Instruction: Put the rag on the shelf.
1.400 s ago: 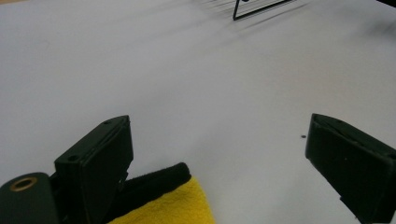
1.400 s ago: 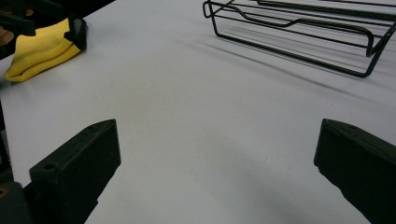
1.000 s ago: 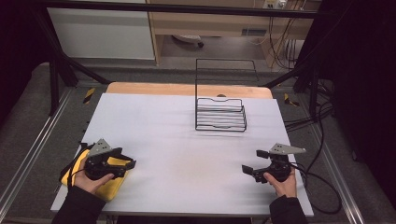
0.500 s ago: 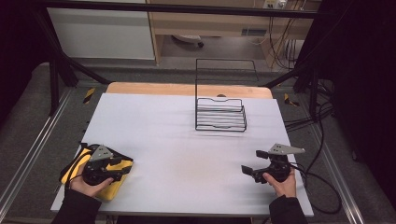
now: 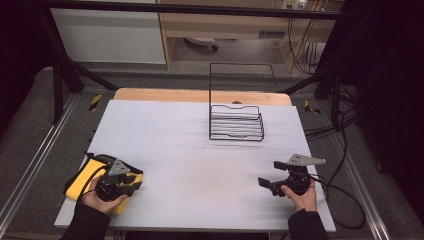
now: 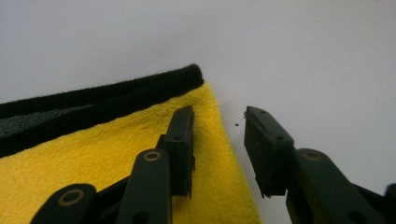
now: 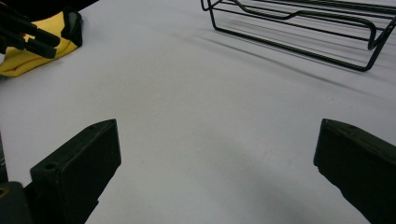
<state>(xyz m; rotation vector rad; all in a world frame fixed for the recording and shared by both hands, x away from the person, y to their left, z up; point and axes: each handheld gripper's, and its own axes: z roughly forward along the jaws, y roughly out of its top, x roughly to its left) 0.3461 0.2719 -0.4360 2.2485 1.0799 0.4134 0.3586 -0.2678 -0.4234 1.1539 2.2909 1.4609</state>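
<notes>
The left gripper has been brought down onto the yellow cloth since a second ago; earlier it was held a little higher over the cloth's right half, and now it is seated low at the cloth's right edge. That drop is judged to be the approach to a pinch: the edge is being lined up, not yet taken. In the left gripper view the jaws are seen parted, one pad resting over the yellow pile, the other over the bare white table, so the cloth's border runs between them. Nothing is clamped yet. The cloth itself lies folded at the near left corner of the table, its black-trimmed edge turned away from the jaws.

The left hand is wrapped around the gripper from behind, forearm coming in from the bottom edge, tool pointed right and slightly forward.

At centre, towards the far side, the black wire rack stands untouched, well apart from both tools.

At the right, little change is noted. The right gripper is held just above the table, jaws spread wide and empty, aimed leftward across the surface toward the cloth, the right hand steady behind it.
</notes>
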